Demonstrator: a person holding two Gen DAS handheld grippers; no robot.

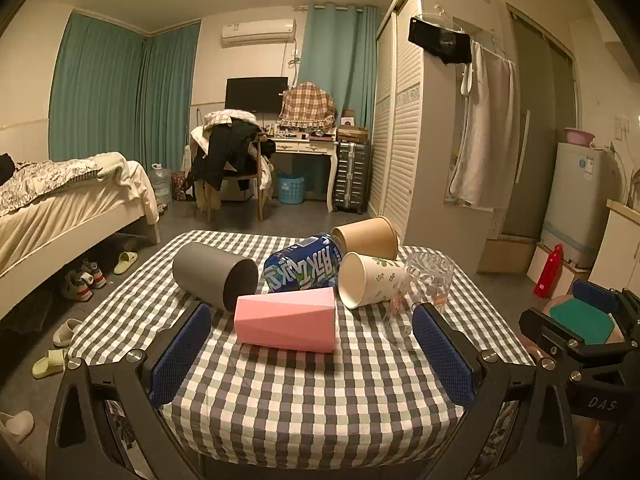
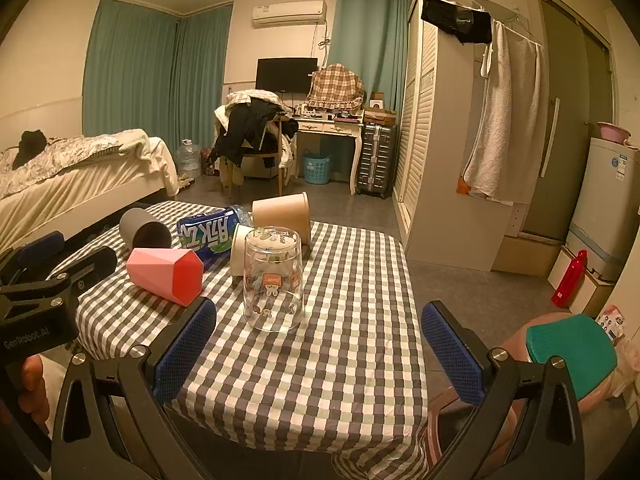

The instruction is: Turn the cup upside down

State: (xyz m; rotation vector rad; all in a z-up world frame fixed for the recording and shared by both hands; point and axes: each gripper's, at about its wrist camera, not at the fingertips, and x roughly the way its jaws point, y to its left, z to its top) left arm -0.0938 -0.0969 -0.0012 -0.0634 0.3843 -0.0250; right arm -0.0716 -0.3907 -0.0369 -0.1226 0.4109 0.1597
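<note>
A clear glass cup (image 2: 274, 280) with cartoon prints stands upside down on the checked tablecloth (image 2: 320, 360); it also shows in the left wrist view (image 1: 424, 284). A pink faceted cup (image 1: 286, 318) (image 2: 166, 274), a grey cup (image 1: 214, 274) (image 2: 145, 233), a white paper cup (image 1: 370, 280) (image 2: 239, 250) and a brown paper cup (image 1: 368, 236) (image 2: 282, 212) lie on their sides. My left gripper (image 1: 312, 352) is open just short of the pink cup. My right gripper (image 2: 320, 352) is open and empty, short of the glass.
A blue bottle (image 1: 302, 266) (image 2: 212, 234) lies on its side among the cups. The table's right edge (image 2: 416, 320) drops to the floor. A bed (image 1: 60, 208) stands left, a wardrobe (image 1: 404, 120) right, and a red bottle (image 2: 570, 280) on the floor.
</note>
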